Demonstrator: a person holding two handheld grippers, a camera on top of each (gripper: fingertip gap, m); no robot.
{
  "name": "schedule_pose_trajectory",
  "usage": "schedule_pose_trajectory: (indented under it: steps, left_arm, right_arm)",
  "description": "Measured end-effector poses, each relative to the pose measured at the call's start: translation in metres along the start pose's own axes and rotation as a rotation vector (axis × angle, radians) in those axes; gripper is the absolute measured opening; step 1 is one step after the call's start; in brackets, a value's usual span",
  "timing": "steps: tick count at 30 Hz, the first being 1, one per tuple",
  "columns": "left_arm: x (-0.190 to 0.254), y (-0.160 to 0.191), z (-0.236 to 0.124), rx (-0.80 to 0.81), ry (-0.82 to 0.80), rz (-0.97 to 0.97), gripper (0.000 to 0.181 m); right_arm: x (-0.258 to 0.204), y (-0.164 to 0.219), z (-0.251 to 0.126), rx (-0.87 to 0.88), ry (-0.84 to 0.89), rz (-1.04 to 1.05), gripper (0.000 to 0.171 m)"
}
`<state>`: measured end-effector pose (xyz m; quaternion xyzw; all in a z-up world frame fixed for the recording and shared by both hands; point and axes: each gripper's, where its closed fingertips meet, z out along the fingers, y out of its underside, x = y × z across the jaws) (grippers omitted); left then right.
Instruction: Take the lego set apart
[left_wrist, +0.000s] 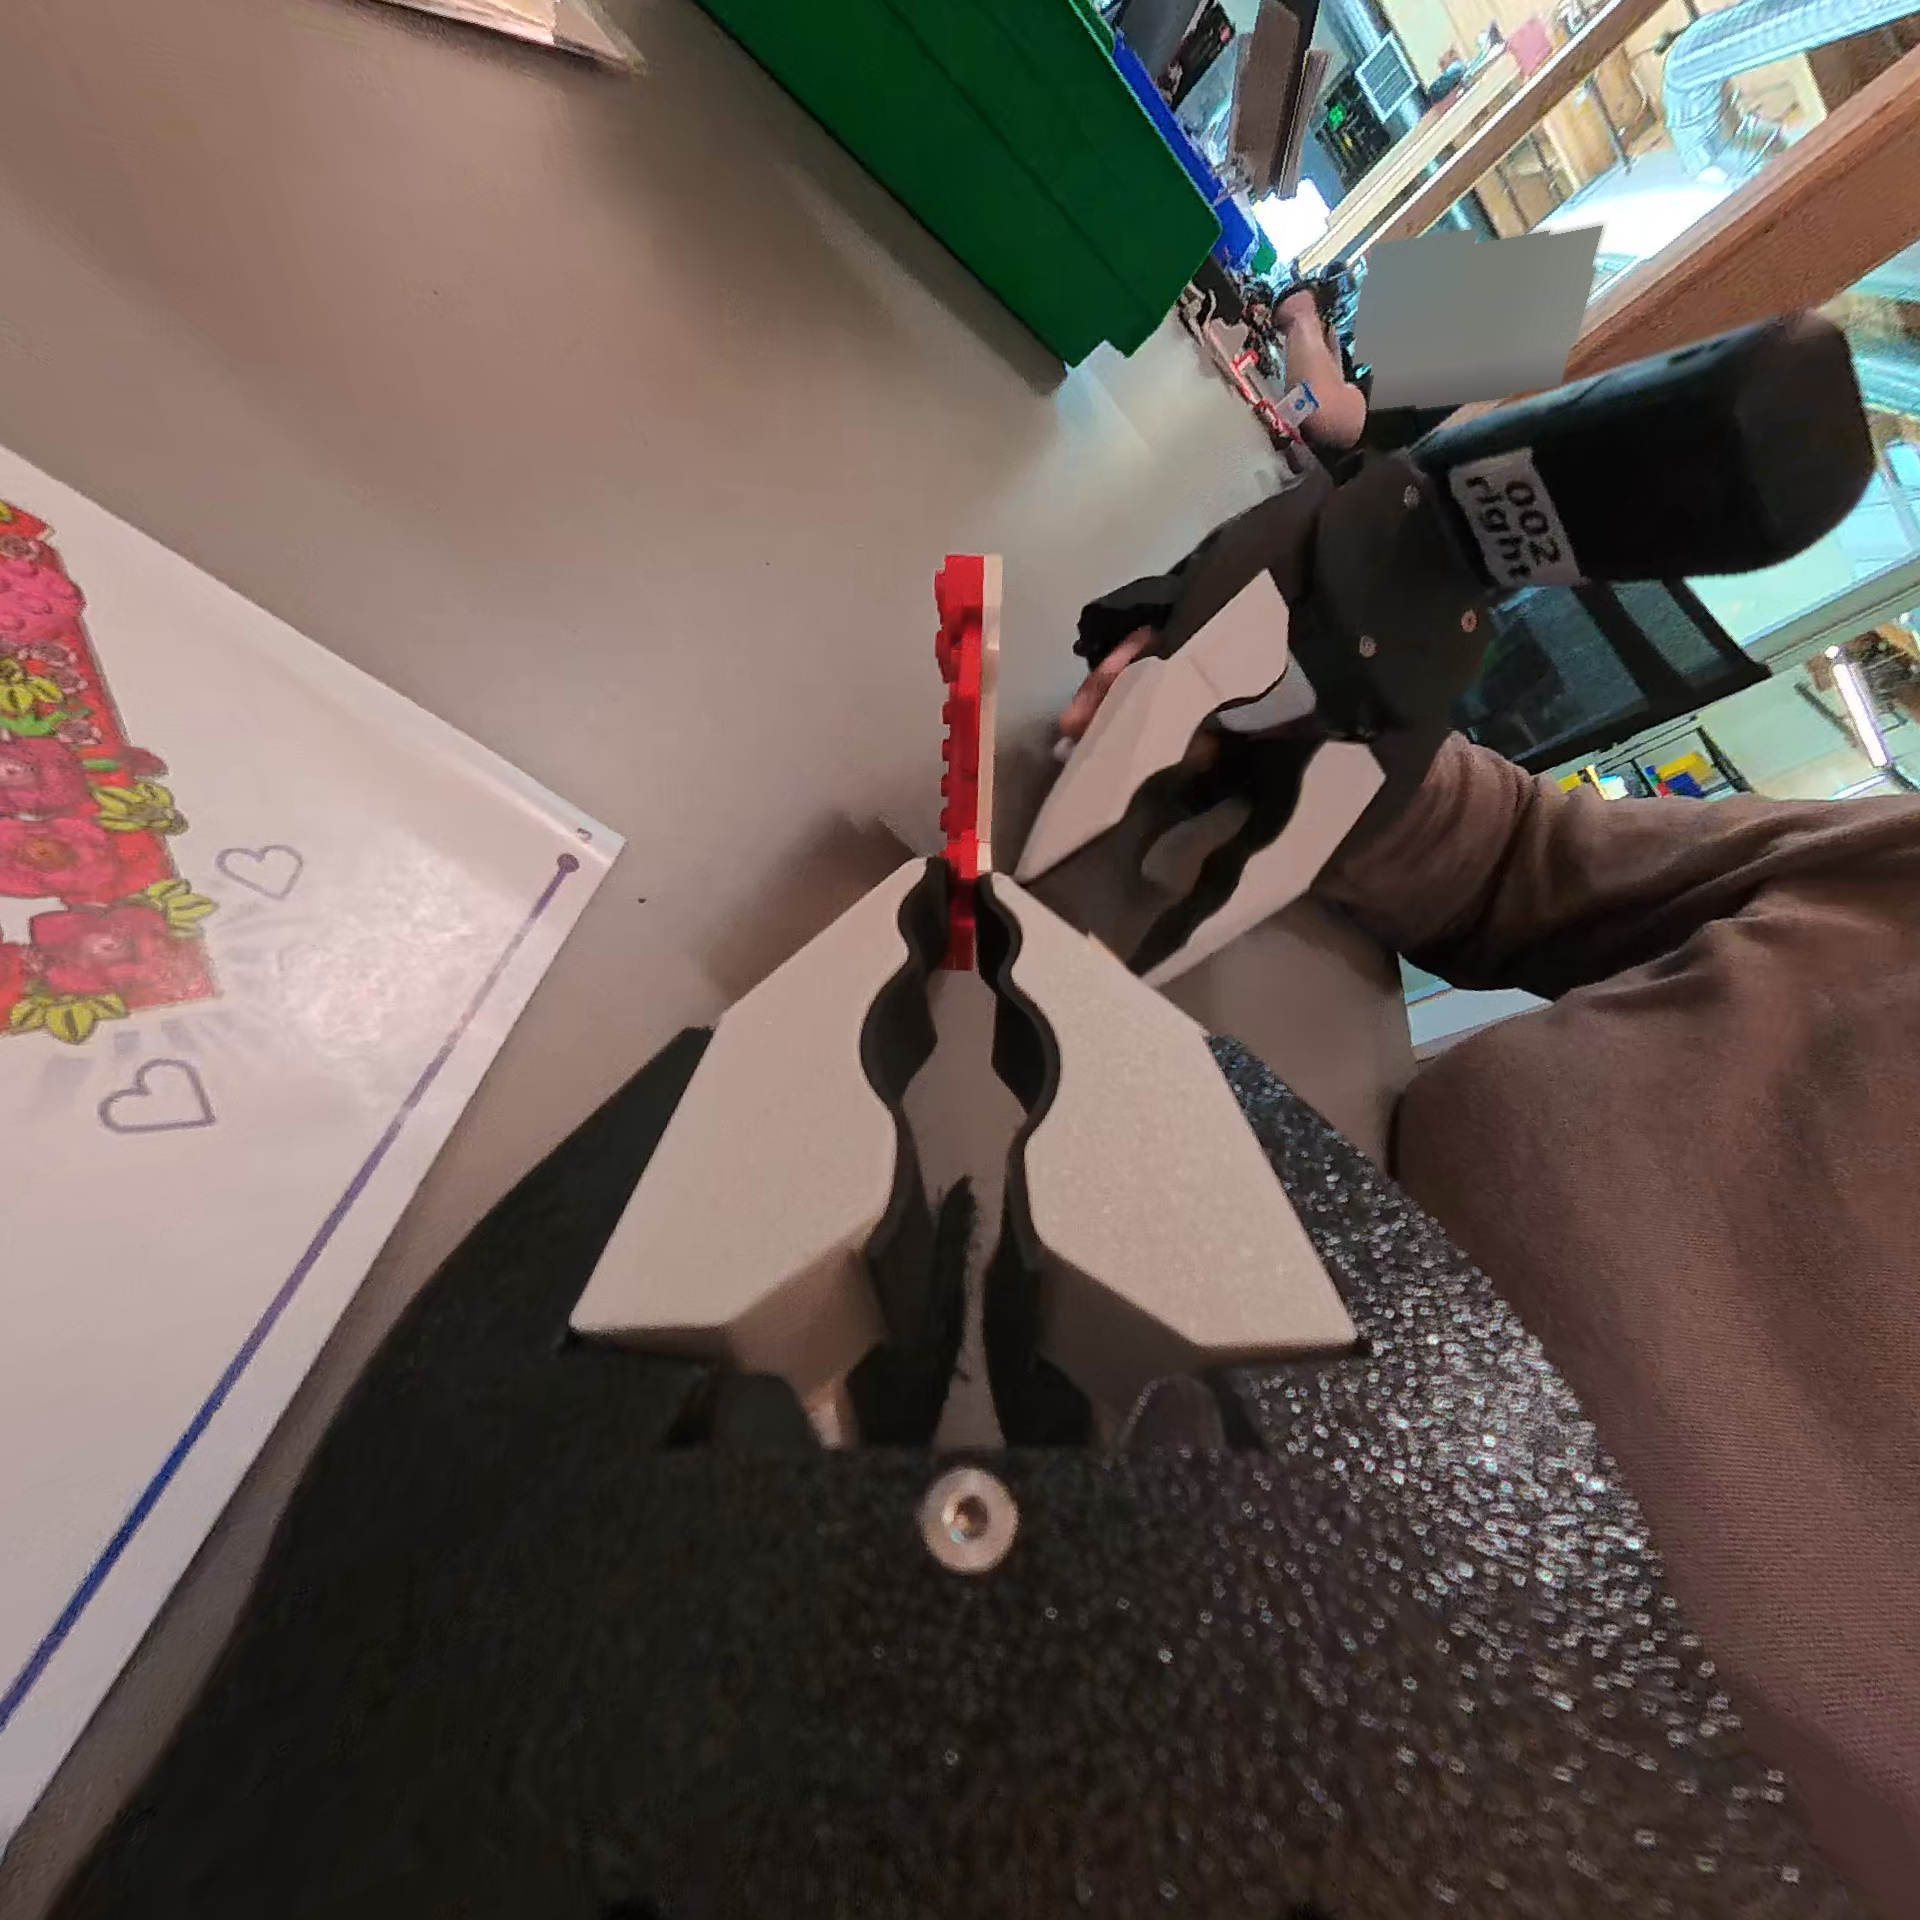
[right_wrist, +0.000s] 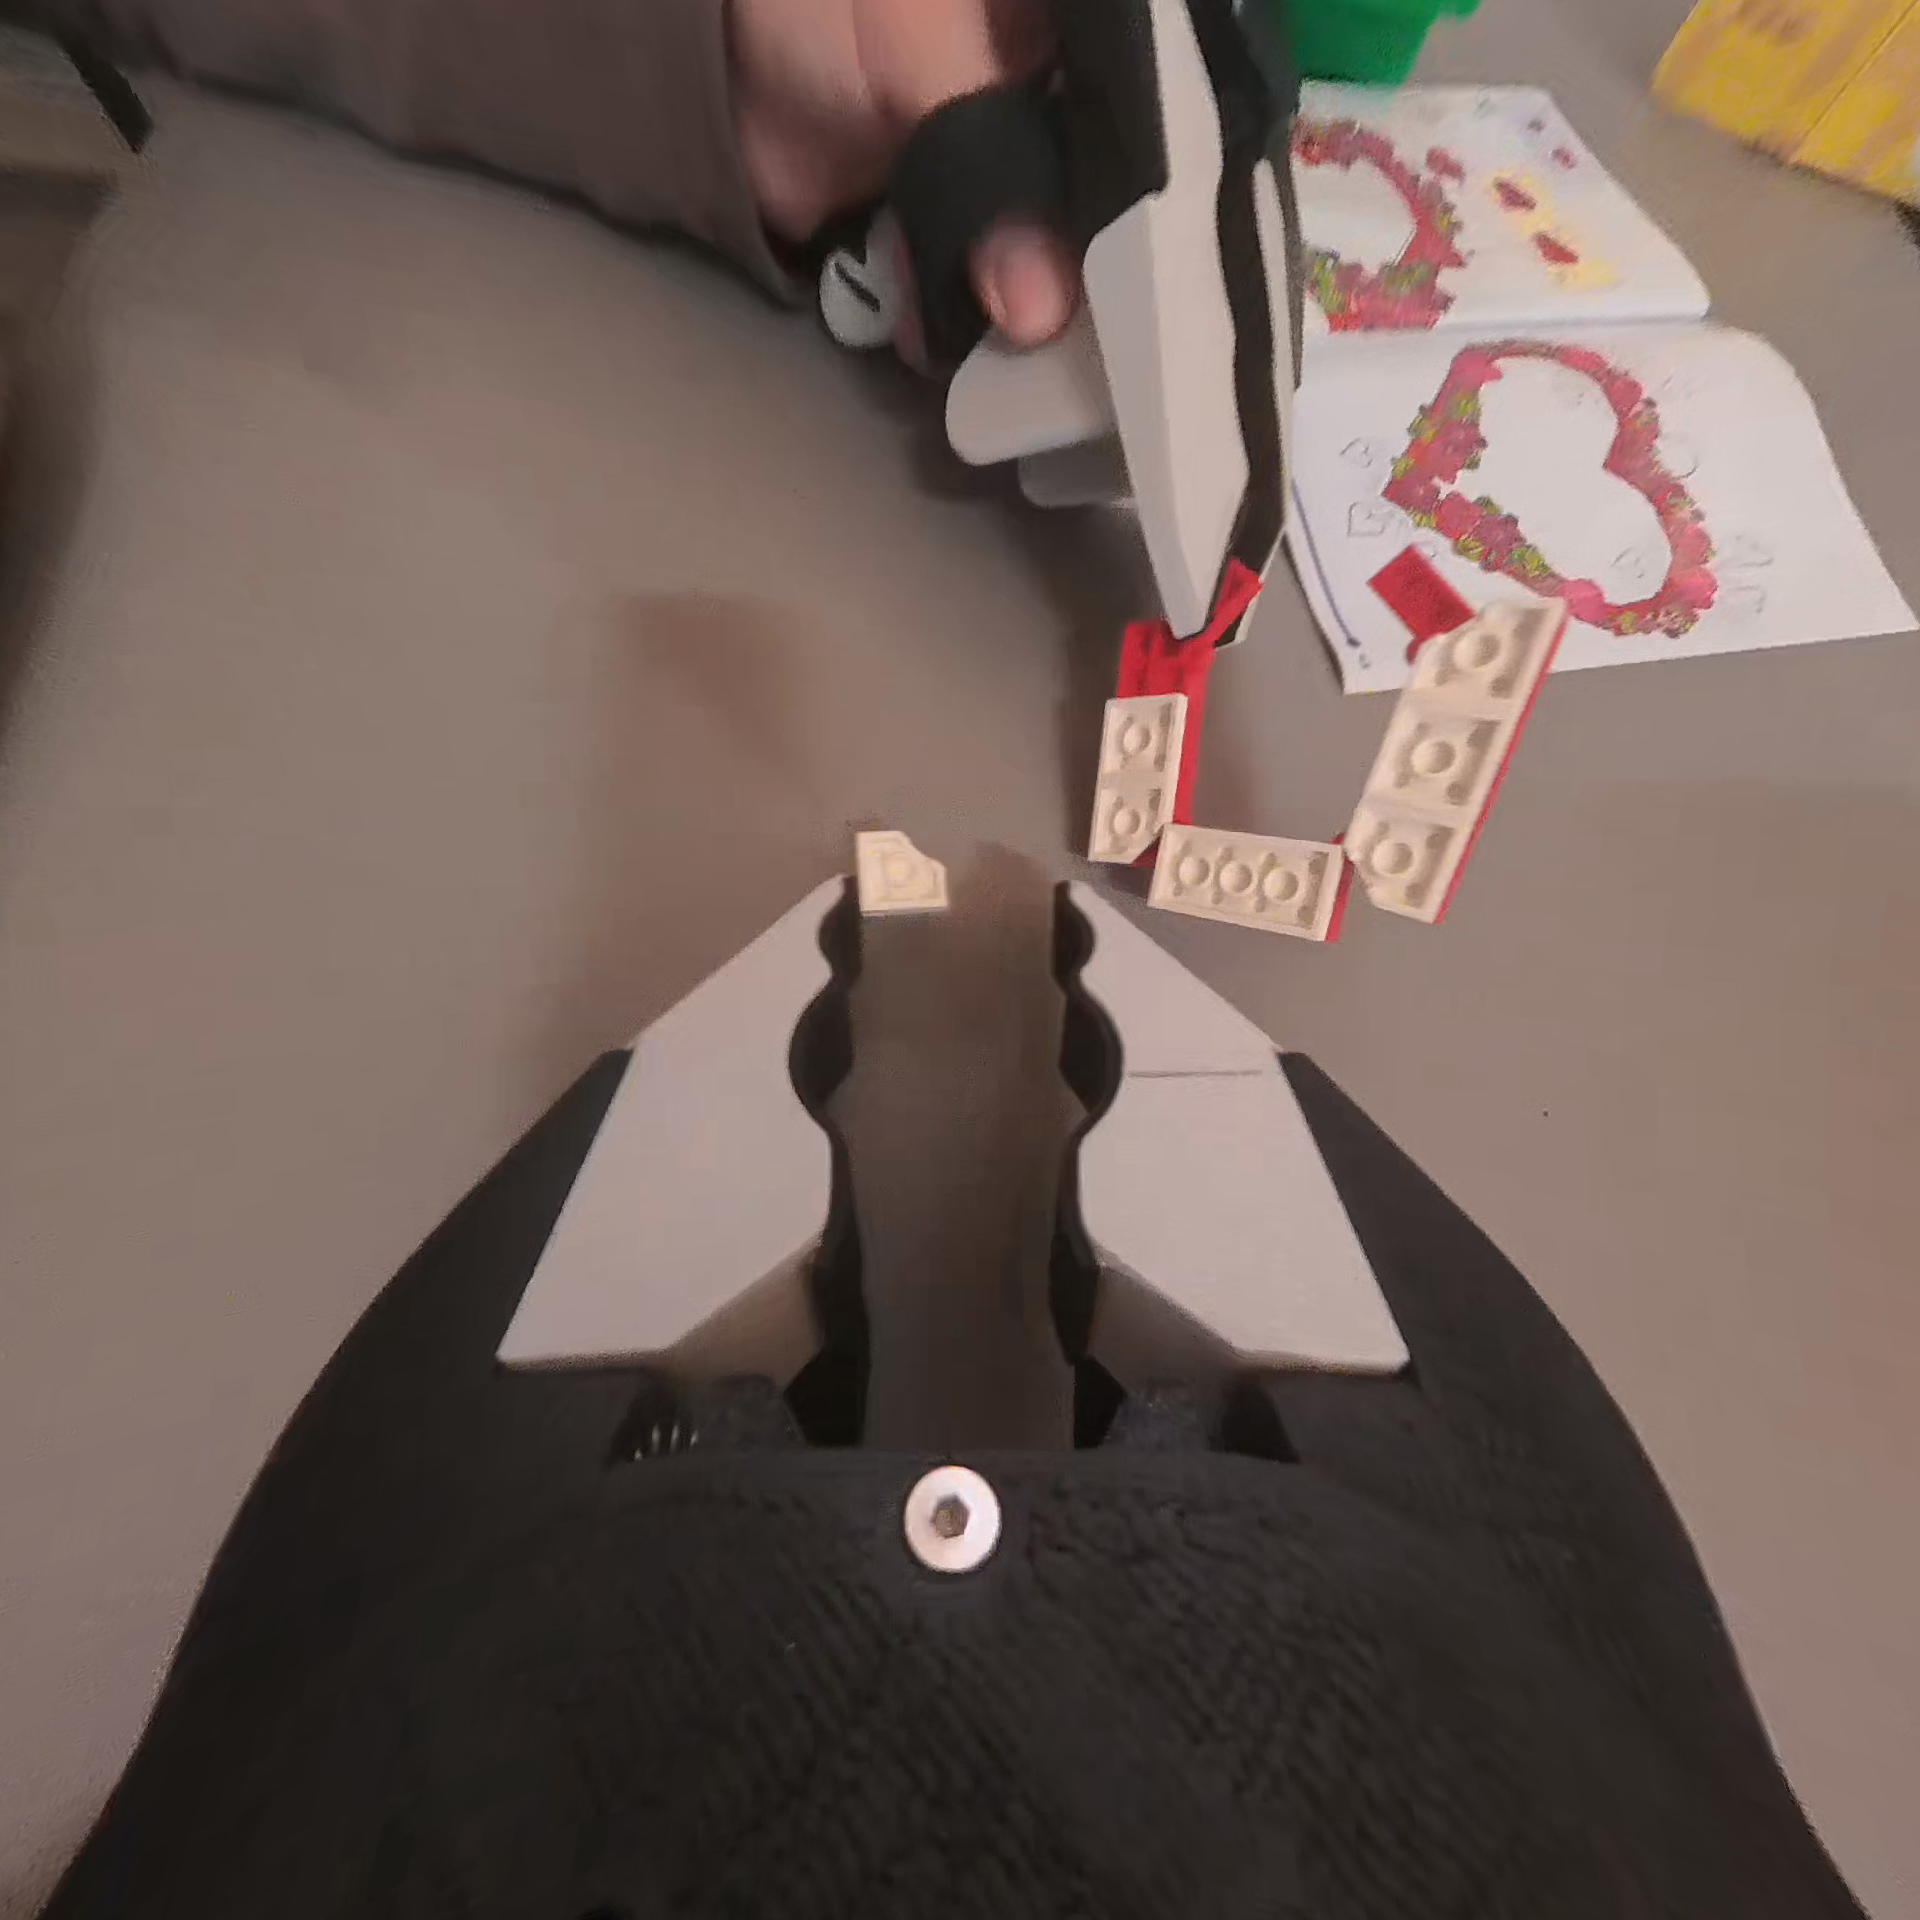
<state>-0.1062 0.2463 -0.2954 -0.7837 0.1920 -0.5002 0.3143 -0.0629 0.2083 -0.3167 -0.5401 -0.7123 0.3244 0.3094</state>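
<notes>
Lego set (right_wrist: 1262, 883) held in the air over the table (right_wrist: 416, 623); left gripper (left_wrist: 964, 894) clamped on its red end.

Light, rigid, likely brittle at plate seams; best gripped across one cream plate near a joint. Right gripper (right_wrist: 956, 899) jaws parted, empty, loose cream piece (right_wrist: 896, 875) at the tip. Booklet (right_wrist: 1558, 499) lies nearby; table otherwise offers room.

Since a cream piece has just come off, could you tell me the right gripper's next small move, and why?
Probably set down the small cream corner plate at its left fingertip: the right gripper is open, while the left gripper clamps the red-and-cream lego frame with plates still attached.
</notes>
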Motion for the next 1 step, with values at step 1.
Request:
schedule_pose_trajectory:
  steps: [1]
  left_arm:
    - [-0.0001, 0.0004, 0.0003, -0.003, 0.000, -0.001, 0.002]
  right_arm:
    - [-0.0009, 0.0006, 0.0021, -0.013, 0.005, -0.011, 0.043]
